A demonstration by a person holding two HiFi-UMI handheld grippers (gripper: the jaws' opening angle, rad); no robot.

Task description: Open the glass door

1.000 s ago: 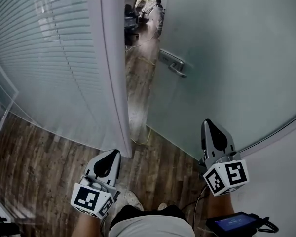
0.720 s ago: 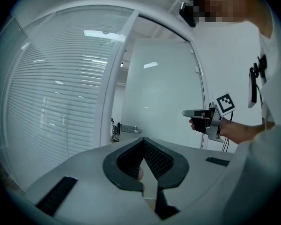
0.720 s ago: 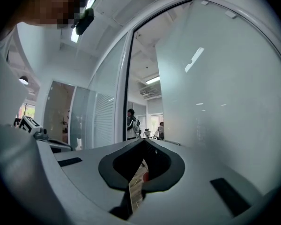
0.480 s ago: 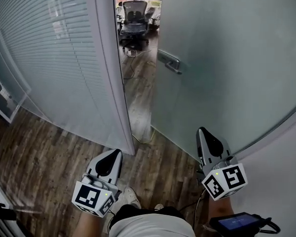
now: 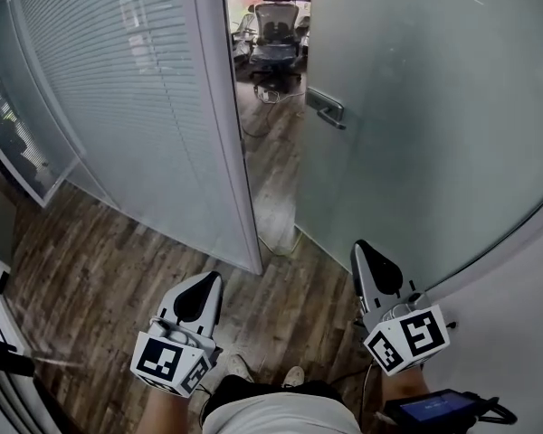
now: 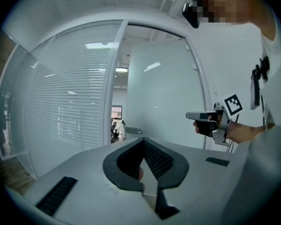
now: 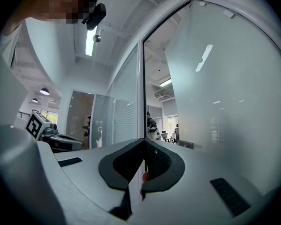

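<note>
Already partly done: one frosted glass door [image 5: 416,125] stands ajar ahead, with a gap between it and the one blind-covered glass partition [image 5: 118,107]. Swinging it wider looks to be what remains. One office chair [image 5: 277,27] beyond. Two grippers, left gripper [image 5: 202,287] and right gripper [image 5: 366,256], held low, fingers closed on nothing. One lever handle [image 5: 327,108], untouched, well apart from both.

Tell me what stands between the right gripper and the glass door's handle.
Nothing visible does. Only bare wooden floor lies between the right gripper and the handle on the glass door.

Office chair [image 5: 279,25], wood floor [image 5: 81,260], slatted blinds [image 5: 118,89]
</note>
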